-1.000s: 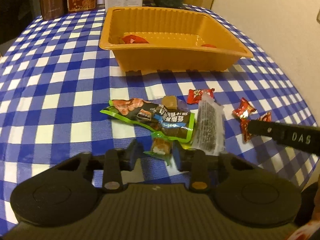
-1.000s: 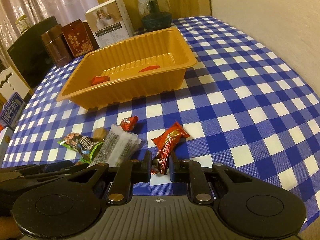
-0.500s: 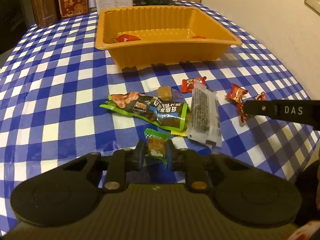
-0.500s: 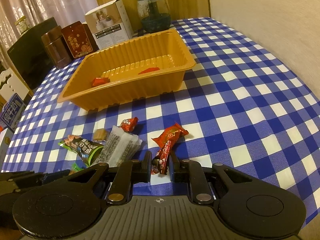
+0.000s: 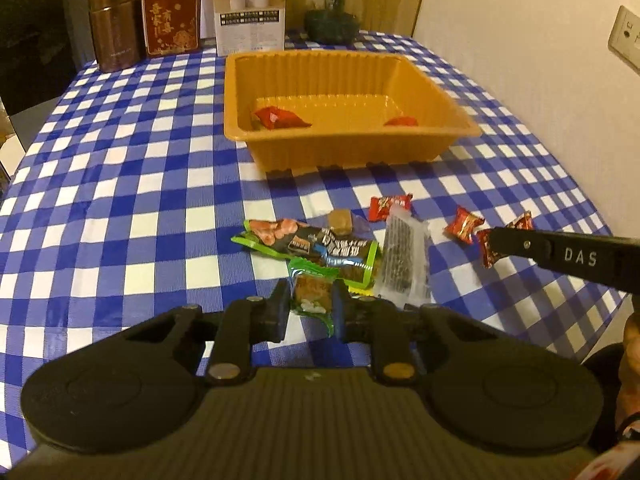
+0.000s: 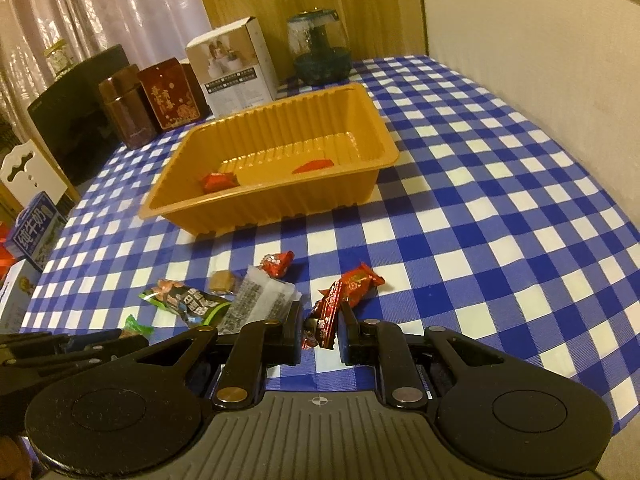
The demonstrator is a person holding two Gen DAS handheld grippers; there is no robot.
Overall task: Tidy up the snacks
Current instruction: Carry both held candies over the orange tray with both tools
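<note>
My left gripper (image 5: pixel 310 304) is shut on a small green-wrapped snack (image 5: pixel 311 295), held above the table. My right gripper (image 6: pixel 320 322) is shut on a long red snack packet (image 6: pixel 326 312), also lifted; it shows in the left wrist view (image 5: pixel 490 250). The orange tray (image 5: pixel 348 152) (image 6: pixel 280 208) stands beyond with two red candies (image 5: pixel 276 117) (image 6: pixel 218 181) inside. On the cloth lie a green and black packet (image 5: pixel 316 242), a clear dark-filled packet (image 5: pixel 402 258), a brown candy (image 5: pixel 340 220) and red candies (image 5: pixel 388 206) (image 6: pixel 360 280).
At the table's far end stand a brown canister (image 5: pixel 114 24), a red tin (image 5: pixel 172 16), a white box (image 5: pixel 250 2) and a glass jar (image 5: pixel 332 8). The wall (image 5: pixel 540 60) runs along the right side. A milk carton (image 6: pixel 34 232) sits at the left.
Both grippers have risen and drawn back with their snacks held. The left gripper closed on the green snack and lifted it off the cloth.
</note>
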